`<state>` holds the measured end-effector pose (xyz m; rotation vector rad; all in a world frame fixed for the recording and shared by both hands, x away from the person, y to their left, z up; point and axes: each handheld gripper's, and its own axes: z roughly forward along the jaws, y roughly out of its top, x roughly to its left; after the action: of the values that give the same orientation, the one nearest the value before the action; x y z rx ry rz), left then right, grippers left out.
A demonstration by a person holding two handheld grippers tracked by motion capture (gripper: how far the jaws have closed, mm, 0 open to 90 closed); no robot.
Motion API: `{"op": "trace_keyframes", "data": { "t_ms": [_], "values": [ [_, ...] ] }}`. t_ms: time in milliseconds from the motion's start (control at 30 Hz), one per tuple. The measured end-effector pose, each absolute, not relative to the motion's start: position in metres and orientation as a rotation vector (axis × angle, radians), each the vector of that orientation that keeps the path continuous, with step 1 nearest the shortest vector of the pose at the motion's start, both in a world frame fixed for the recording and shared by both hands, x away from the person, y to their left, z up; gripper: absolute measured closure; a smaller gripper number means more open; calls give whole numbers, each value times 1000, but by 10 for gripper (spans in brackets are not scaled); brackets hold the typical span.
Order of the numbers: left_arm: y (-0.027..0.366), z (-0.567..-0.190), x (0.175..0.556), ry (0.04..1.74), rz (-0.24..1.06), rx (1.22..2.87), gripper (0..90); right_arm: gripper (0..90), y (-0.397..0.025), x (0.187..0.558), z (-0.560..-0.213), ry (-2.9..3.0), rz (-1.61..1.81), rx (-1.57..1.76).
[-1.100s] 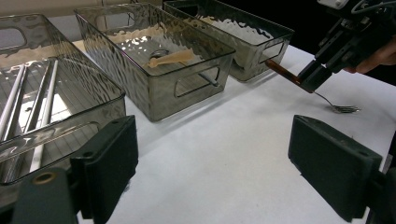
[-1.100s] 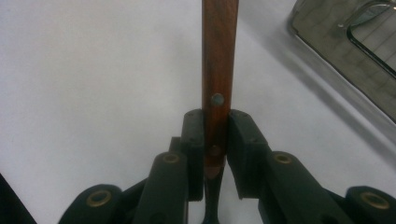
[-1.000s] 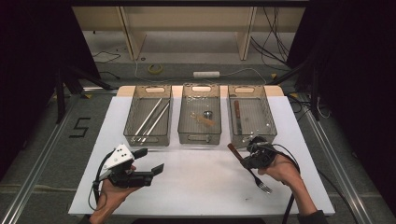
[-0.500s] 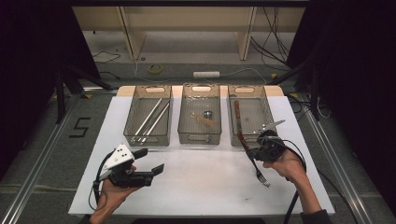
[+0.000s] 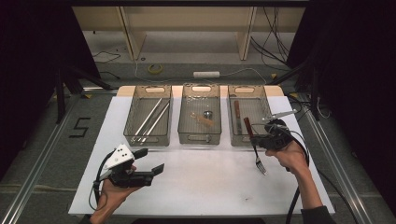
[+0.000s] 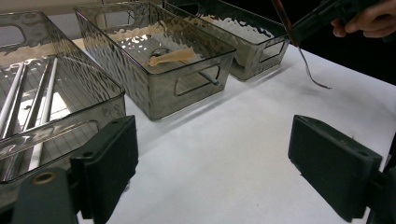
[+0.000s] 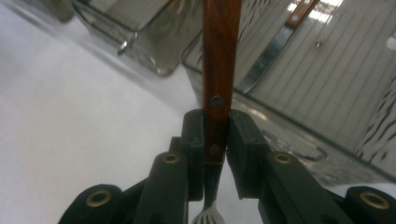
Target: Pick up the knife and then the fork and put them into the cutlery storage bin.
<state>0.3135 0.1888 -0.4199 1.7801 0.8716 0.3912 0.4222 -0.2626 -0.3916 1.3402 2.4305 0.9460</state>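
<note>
The right gripper view shows the right gripper (image 7: 215, 135) with its jaws clamped on the wooden handle of a fork (image 7: 219, 56), two rivets visible, a detail the high view lacks; that view places the fork (image 5: 254, 144) at the near wall of the right bin (image 5: 246, 91). The fork's long axis runs steeply, handle toward the bins, tines down toward the person. The left gripper (image 5: 152, 161), jaws wide apart and empty, hovers over the white tabletop (image 5: 205, 186), amid dark surroundings.
</note>
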Motion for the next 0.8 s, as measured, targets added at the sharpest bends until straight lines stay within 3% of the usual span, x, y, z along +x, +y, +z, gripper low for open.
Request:
{"op": "trace_keyframes", "data": {
  "t_ms": [533, 800],
  "values": [
    [190, -420, 313, 873, 390, 1780, 153, 777, -267, 461, -334, 2307, 1061, 1385],
    [190, -419, 313, 869, 389, 1779, 153, 777, -265, 490, -323, 2246, 1122, 1430]
  ]
}}
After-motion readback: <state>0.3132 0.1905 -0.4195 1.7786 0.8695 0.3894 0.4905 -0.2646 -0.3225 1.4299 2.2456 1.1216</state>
